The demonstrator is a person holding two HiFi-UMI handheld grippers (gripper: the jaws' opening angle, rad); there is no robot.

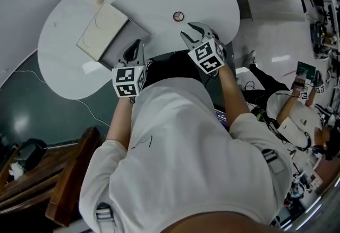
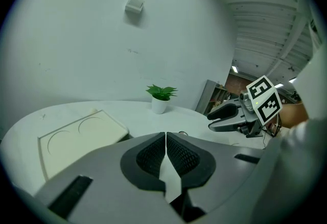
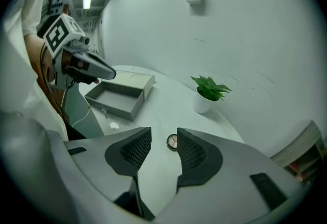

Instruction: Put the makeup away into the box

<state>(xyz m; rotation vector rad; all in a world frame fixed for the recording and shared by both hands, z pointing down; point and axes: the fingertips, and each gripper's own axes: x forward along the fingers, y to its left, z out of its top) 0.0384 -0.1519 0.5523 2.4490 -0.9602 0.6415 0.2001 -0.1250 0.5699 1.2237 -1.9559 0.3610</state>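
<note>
We hold the right gripper [image 3: 163, 149] with its jaws apart and nothing pressed between them. The makeup, a small round compact [image 3: 172, 141], lies flat on the white table [image 3: 168, 110] just ahead of the jaws. In the right gripper view it shows through the gap, close to the inner edge of the right-hand jaw, but no pad touches it. In the head view the compact sits a little beyond the right gripper's tips, slightly to their left, on bare tabletop.

We hold the left gripper [image 2: 165, 151] with its jaws together, the ribbed pads meeting along a thin line with nothing between them. In the head view it hangs over the near corner of the box [image 3: 115, 97]; we cannot tell whether it touches the box.

The box is a shallow grey tray, open, and we see nothing inside it. Its cream lid [image 2: 76, 138] lies open along its far side, with two curved lines on its face. The box stands to the left of the compact, well apart from it, with clear table between them. A small plant [image 3: 208, 92] in a white pot stands at the table's far edge, beyond the compact.
</note>
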